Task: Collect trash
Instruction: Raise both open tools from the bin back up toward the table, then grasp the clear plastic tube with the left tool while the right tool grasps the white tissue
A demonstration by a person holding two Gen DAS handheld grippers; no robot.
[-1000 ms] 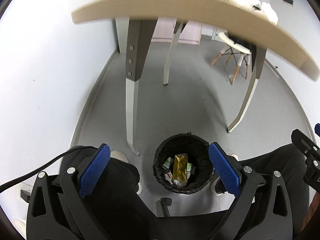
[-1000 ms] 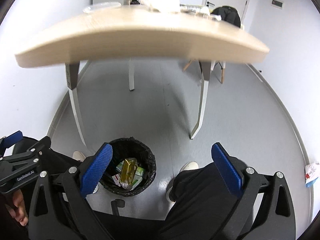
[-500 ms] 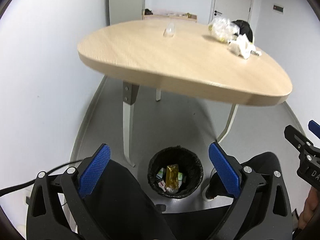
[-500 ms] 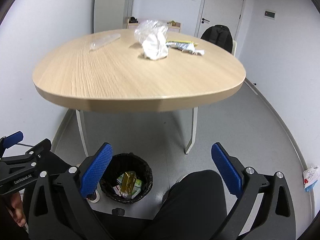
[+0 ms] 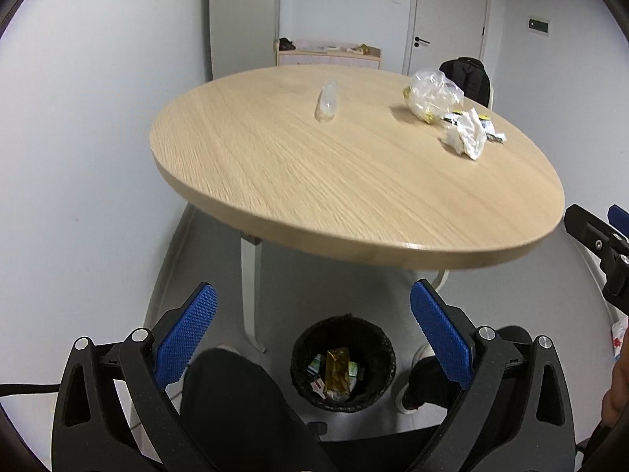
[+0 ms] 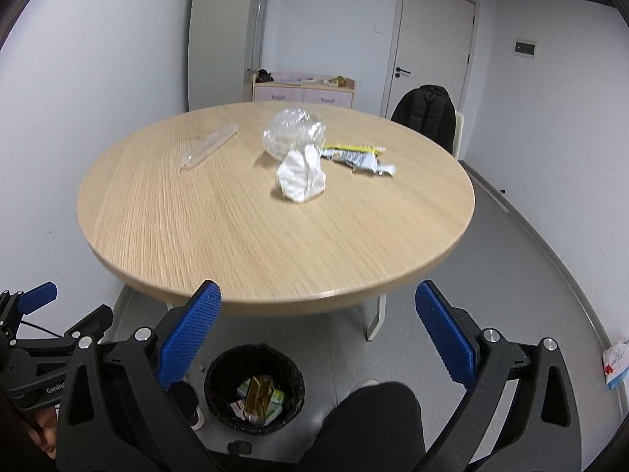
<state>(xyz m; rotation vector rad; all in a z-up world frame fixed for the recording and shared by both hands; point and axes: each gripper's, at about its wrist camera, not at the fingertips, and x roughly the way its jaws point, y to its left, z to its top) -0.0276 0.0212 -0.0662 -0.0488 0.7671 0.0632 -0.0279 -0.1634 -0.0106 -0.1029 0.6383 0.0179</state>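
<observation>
Change since a second ago: both wrist views have swung up from the floor; then the bench (image 6: 251, 244) showed only its underside and edge, now its whole top is in sight.
Left gripper (image 5: 312, 330): fingers (image 5: 184, 338) spread wide, nothing between them, hanging short of the near bench edge.
Right gripper (image 6: 316, 330): fingers (image 6: 444, 334) likewise spread and empty, just before the near rim.
Bin (image 6: 254, 387): black-lined, on the floor under the near edge, between the person's legs; it already holds a gold wrapper (image 6: 257, 393) and small cartons.
Trash on bench: crumpled white paper (image 6: 302, 175) mid-top; clear plastic bag (image 6: 293, 131) touching it behind; a yellow-and-white wrapper (image 6: 359, 159) just to its right; a clear sleeve (image 6: 210, 145) lying apart at the left.
Meaning for task: one drop appears finished; four items remain uncollected.
Step in hand: judged as return toward the bench for the next pick.
Likely next target: the white paper, nearest the right gripper; this is a judgement only.
Risk: views are motion-blurred; the clear plastics are light and may slip or spring from a pinch.
</observation>
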